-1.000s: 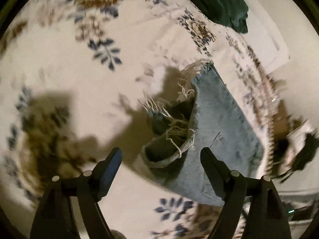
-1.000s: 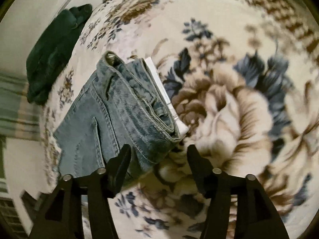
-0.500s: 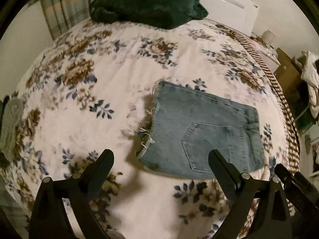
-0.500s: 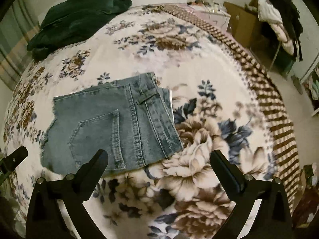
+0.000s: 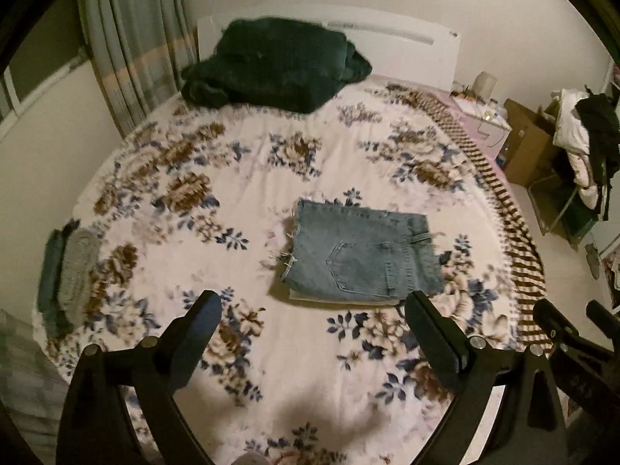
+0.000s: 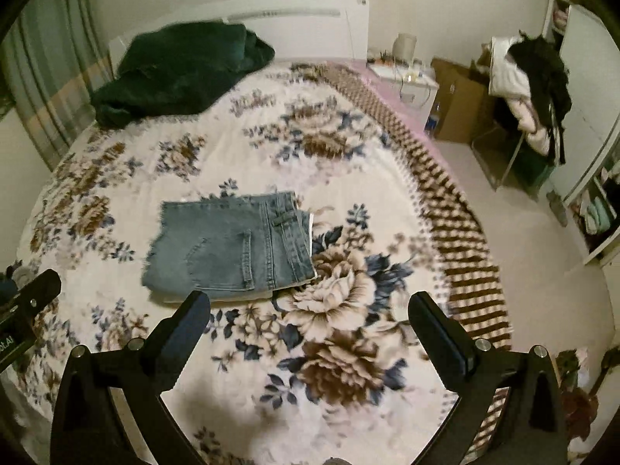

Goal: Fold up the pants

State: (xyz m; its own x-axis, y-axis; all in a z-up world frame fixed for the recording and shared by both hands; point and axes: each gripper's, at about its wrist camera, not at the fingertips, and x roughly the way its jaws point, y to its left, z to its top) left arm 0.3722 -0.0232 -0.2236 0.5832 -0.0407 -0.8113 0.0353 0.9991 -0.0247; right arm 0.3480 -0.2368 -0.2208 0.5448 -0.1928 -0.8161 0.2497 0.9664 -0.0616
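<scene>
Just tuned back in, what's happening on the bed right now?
The jeans lie folded into a compact rectangle on the floral blanket, back pocket facing up. Neither gripper touches them: the left gripper and the right gripper are both open and held above the bed on the near side of the jeans. A dark green blanket sits bunched near the headboard.
</scene>
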